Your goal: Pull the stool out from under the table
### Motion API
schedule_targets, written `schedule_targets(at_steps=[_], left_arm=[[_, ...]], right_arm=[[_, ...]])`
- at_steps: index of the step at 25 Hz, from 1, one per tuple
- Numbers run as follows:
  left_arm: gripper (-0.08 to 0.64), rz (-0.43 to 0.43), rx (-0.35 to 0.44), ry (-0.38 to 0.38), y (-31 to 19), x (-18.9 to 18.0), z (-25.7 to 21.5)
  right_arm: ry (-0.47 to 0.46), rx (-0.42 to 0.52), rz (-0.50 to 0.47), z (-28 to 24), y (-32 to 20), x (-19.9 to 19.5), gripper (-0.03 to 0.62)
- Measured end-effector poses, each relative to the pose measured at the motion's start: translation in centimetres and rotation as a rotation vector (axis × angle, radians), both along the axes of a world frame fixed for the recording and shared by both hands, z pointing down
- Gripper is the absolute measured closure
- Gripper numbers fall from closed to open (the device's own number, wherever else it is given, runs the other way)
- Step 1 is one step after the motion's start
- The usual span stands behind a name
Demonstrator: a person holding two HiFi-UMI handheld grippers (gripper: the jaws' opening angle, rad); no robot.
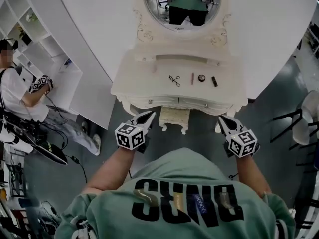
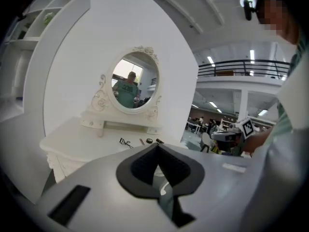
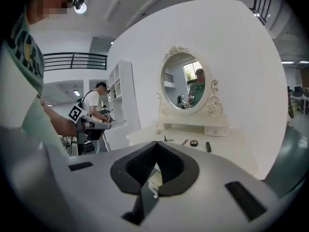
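A cream ornate stool point(image 1: 174, 117) stands tucked under the front of the white vanity table point(image 1: 144, 78), with only its front part showing. My left gripper point(image 1: 151, 114) hangs shut and empty just left of the stool, apart from it. On the stool's right, my right gripper point(image 1: 221, 118) is also shut with nothing in it. In the left gripper view the shut jaws point(image 2: 156, 147) point at the table point(image 2: 72, 139) and its oval mirror point(image 2: 135, 83). The right gripper view has the shut jaws point(image 3: 155, 144) below the table top point(image 3: 227, 146).
An eyelash curler point(image 1: 174, 79), a pencil point(image 1: 192, 78), a round compact point(image 1: 201, 77) and a lipstick point(image 1: 214, 81) lie on the table. White shelves point(image 1: 40, 49) and another person point(image 1: 20, 91) are at the left. A white chair point(image 1: 306, 118) stands right.
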State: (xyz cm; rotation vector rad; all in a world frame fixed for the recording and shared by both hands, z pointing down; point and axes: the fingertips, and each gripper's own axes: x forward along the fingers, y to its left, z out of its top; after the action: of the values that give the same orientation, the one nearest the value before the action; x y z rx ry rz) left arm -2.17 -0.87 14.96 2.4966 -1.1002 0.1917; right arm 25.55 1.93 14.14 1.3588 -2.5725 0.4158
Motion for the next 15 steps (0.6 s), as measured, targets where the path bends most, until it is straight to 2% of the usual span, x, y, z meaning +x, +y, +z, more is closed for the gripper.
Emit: schedule_targets(at_steps=[2, 4, 7, 10, 13, 15], left_arm=[[0.552, -0.039, -0.037, 0.000, -0.1, 2.7, 0.5], [0.552, -0.035, -0.032, -0.031, -0.4, 5.2, 0.6], [0.552, -0.021, -0.023, -0.037, -1.4, 6.6, 1.0], [0.552, 0.005, -0.026, -0.041, -2.2, 4.9, 2.7], [0.552, 0.020, -0.038, -0.063, -4.5, 1.4, 5.8], [0.552, 0.030, -0.064, -0.088, -6.0, -0.9, 8.4]], right_arm=[[0.022, -0.016, -0.060, 0.4, -0.4, 2.2, 0.599], [0.034, -0.013, -0.101, 0.6, -1.2, 3.9, 0.600], [0.033, -0.003, -0.100, 1.5, -3.0, 4.7, 0.600], [0.039, 0.011, -0.078, 2.9, -4.2, 3.1, 0.600], [0.061, 0.040, -0.059, 4.6, -6.2, 0.2, 0.599], [0.067, 0.029, -0.010, 6.4, -7.8, -1.4, 0.598]])
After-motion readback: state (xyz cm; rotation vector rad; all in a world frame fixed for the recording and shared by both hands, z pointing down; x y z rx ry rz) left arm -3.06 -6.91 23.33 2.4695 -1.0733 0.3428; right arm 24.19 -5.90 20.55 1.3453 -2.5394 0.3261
